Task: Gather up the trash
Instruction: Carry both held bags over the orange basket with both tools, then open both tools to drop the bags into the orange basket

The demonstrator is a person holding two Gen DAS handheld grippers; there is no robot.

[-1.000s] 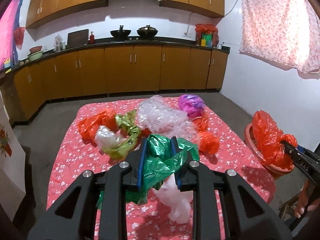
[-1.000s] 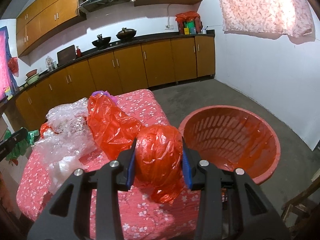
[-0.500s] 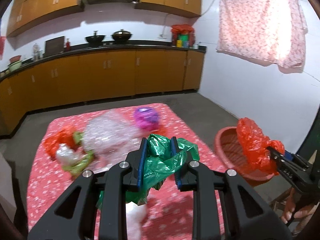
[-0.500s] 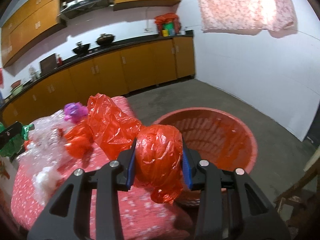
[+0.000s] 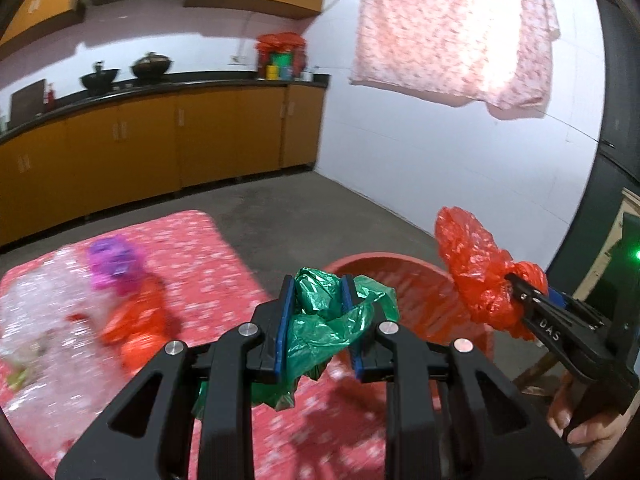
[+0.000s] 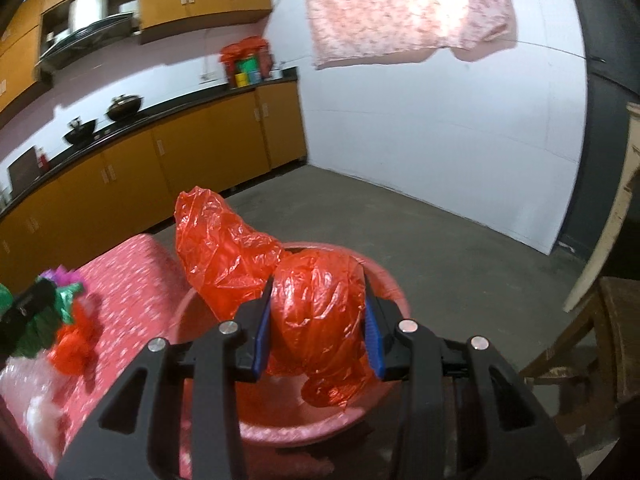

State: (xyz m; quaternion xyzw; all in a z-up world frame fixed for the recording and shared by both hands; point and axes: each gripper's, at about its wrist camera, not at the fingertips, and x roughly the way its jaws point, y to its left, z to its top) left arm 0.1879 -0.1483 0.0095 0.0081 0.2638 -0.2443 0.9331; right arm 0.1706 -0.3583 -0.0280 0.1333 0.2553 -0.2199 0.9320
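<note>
Basin (image 6: 384,280), red plastic, sits low centre in the right wrist view. Right claw (image 6: 318,326) grips a red bag (image 6: 316,312) above it; left claw (image 5: 316,320) grips a green bag (image 5: 320,328)

Orange-brown kitchen cabinets (image 5: 160,148), white wall (image 6: 440,140), grey concrete floor (image 6: 420,232), pink floral cloth (image 5: 452,28) hanging
</note>
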